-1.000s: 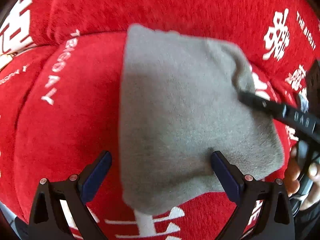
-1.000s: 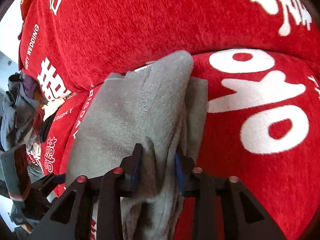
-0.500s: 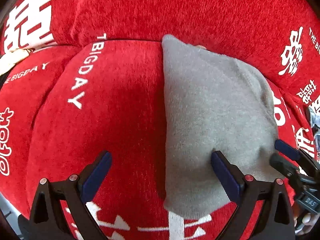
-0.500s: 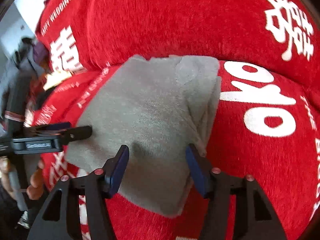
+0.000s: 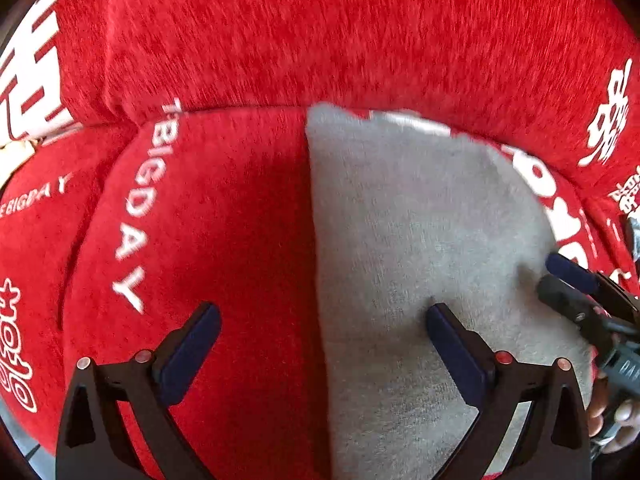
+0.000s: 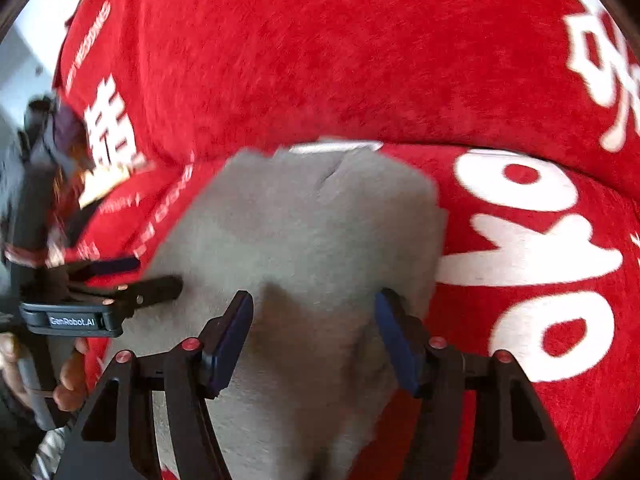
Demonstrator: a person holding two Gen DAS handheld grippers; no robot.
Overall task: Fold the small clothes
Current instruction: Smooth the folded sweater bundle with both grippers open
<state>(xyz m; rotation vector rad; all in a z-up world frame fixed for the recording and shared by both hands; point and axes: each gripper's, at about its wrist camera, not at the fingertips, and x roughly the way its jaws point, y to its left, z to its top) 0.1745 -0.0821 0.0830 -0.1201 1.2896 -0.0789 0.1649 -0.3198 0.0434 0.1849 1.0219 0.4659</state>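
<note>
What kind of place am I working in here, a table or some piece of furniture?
Probably a sofa in a home: a red plush cover printed with white wedding lettering drapes over a seat and a backrest, and the folded gray garment lies on the seat. More clothes are piled at the far left.

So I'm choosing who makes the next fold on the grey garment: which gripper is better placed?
Probably the left. The left gripper stands open astride the grey garment's straight edge, ready to pinch. The right gripper, jaws just opened, hovers over flat cloth, gripping nothing.
</note>
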